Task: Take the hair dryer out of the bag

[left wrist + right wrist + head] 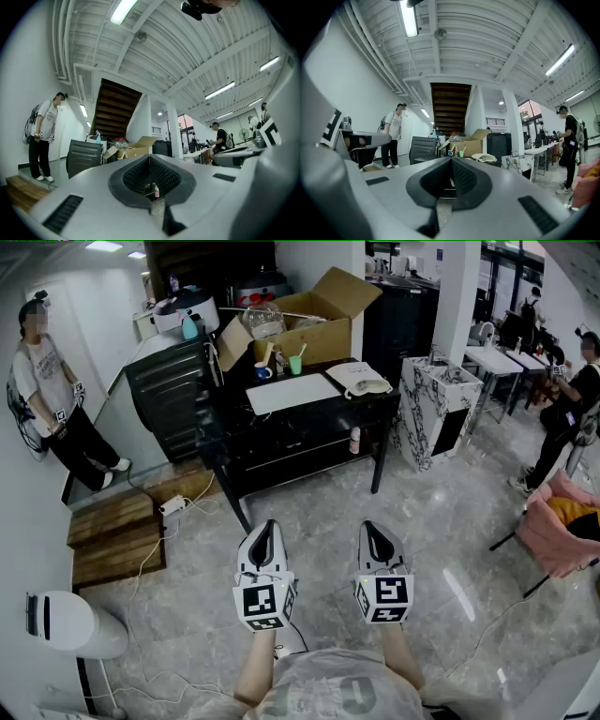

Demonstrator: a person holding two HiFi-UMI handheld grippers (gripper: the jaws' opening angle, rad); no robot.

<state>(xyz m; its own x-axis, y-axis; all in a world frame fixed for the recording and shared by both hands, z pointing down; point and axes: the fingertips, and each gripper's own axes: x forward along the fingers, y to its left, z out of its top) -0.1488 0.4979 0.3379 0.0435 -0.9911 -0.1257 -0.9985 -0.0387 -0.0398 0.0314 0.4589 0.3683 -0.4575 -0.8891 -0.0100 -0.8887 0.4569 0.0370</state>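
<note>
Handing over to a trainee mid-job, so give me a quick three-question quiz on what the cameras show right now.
1. True or false: the white bag lies on the black table, apart from the left gripper and right gripper.
2. Which also stands on that table? A) football B) green cup C) potted plant
3. Fill in: both grippers' fingers are ____.
Key: 1 true; 2 B; 3 shut, with nothing between them.

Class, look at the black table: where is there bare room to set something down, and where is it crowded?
Bare: the front strip of the black table, between the white board and the table's front edge. Crowded: the back, where the cardboard box, the cups and the white bag stand.
</note>
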